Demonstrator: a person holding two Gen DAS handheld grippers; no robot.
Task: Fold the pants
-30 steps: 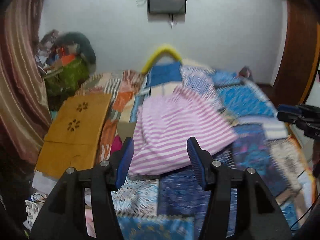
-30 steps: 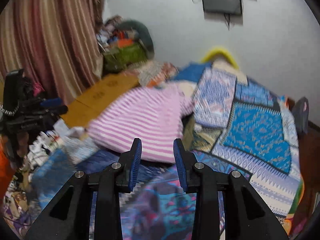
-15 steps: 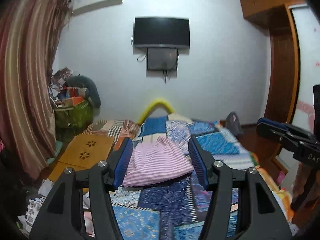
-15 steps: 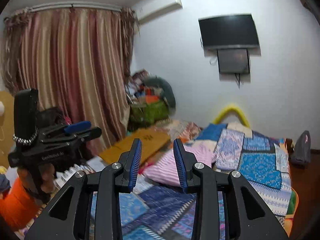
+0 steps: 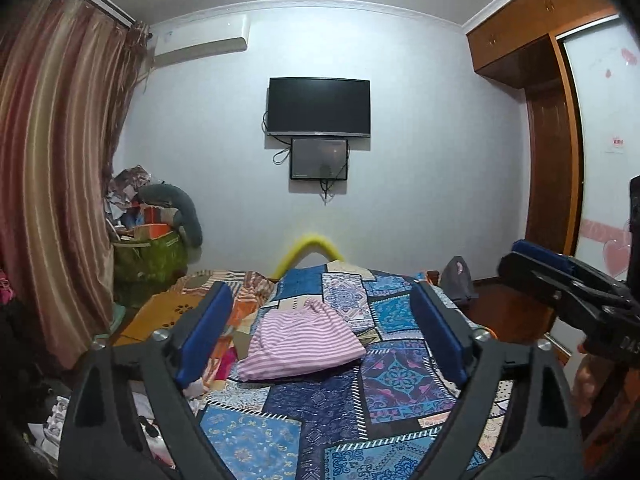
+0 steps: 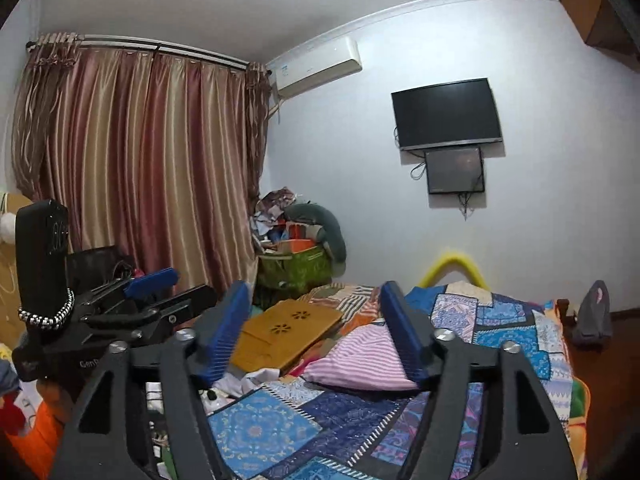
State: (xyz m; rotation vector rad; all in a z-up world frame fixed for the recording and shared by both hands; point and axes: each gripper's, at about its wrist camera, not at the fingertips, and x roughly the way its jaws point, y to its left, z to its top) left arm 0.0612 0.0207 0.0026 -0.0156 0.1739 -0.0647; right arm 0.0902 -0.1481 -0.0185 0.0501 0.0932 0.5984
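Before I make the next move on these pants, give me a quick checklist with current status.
1. left gripper jaws have just been opening, nothing between them: ok.
2. right gripper jaws have just been opening, nothing between them: ok.
3. striped pants lie folded in a compact bundle on the patchwork bedspread: ok.
4. Both grippers clear of the pants: ok.
5. Fold edges aligned underneath: cannot tell.
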